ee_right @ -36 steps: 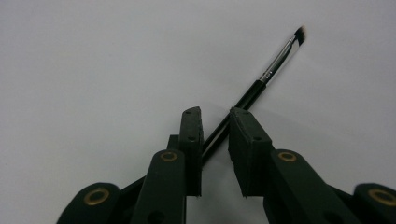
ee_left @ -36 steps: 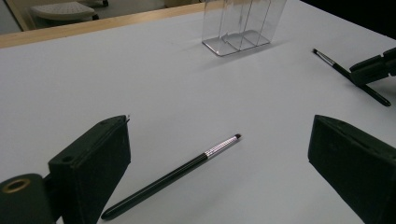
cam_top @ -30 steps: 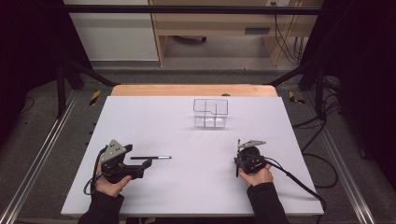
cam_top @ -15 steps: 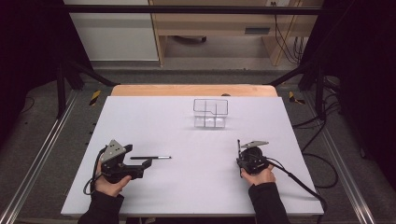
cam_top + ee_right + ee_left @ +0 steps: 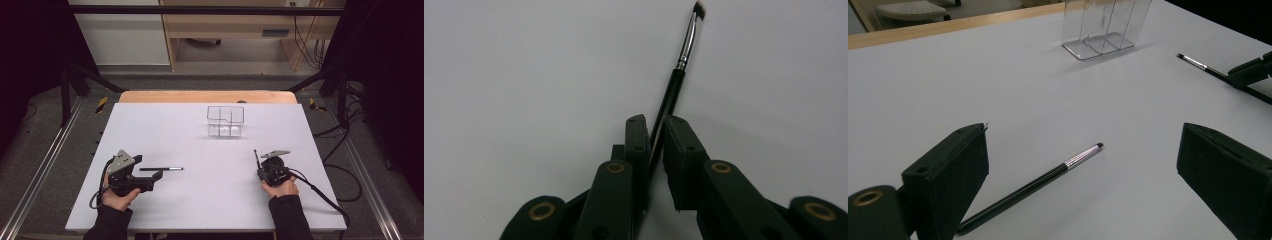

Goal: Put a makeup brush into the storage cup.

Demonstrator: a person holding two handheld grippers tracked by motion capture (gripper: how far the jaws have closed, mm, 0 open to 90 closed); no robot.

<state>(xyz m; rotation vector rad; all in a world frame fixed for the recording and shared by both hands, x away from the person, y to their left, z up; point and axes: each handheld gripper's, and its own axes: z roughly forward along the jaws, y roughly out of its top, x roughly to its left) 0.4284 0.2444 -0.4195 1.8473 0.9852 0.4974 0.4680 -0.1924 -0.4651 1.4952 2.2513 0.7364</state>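
A thin black makeup brush (image 5: 161, 169) lies flat on the white table (image 5: 200, 150), its handle end by my left gripper (image 5: 150, 172). That gripper rests on the table, open. In its own view the brush (image 5: 1048, 176) runs from the left jaw out towards the middle, with neither pad touching it. My right gripper (image 5: 261, 171) is shut on a second slim brush (image 5: 256, 159). Its jaws have just been closing on the handle. In the right gripper view the brush (image 5: 674, 85) sticks out past the pads (image 5: 638, 135), bristles forward and off the table.
A clear plastic organizer (image 5: 226, 120) with several compartments stands upright at the far middle of the table. It also shows in the left gripper view (image 5: 1103, 30), with the right gripper (image 5: 1248, 72) at the right edge. A wooden edge (image 5: 200, 96) borders the table's far side.
The right hand has shifted very slightly with its brush. The left hand and the lying brush have stayed where they were.
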